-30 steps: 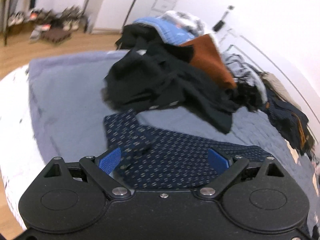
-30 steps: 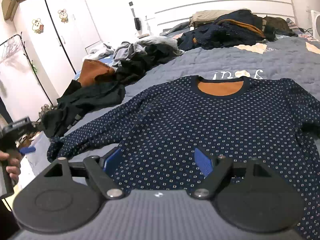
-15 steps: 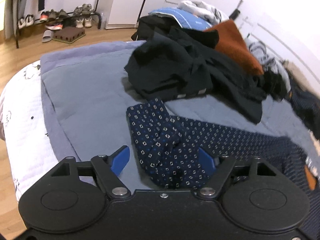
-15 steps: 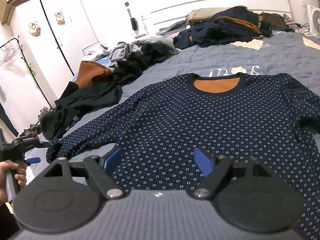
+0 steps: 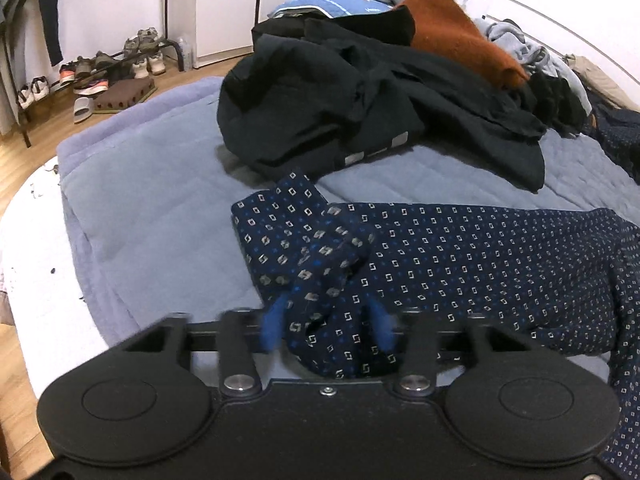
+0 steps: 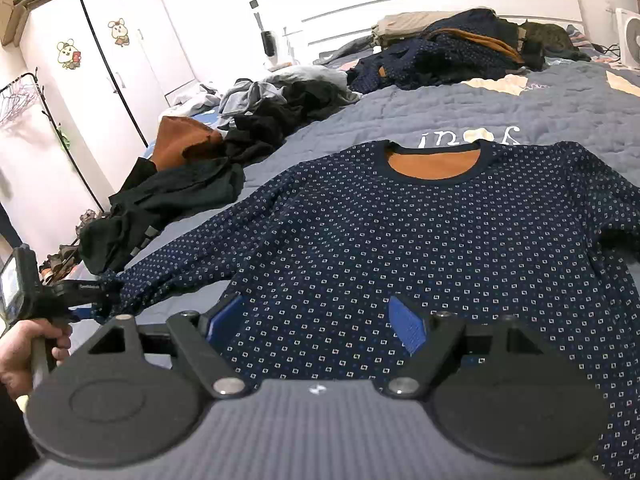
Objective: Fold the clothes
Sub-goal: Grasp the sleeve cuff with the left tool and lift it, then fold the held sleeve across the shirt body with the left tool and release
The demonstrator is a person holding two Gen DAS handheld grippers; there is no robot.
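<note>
The left gripper has its jaws closing around the crumpled cuff of the navy patterned sweater; its sleeve runs away rightward. The right gripper, jaws open, hovers over the sweater's hem, spread on the bed.

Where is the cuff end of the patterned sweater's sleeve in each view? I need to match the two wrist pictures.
Left wrist: the sleeve cuff sits low centre, bunched between the closing fingers of the left tool.
Right wrist: the same cuff is at the far left edge, by the left tool, partly hidden.
Shared landmark: the rust-brown garment in the dark pile.
</note>
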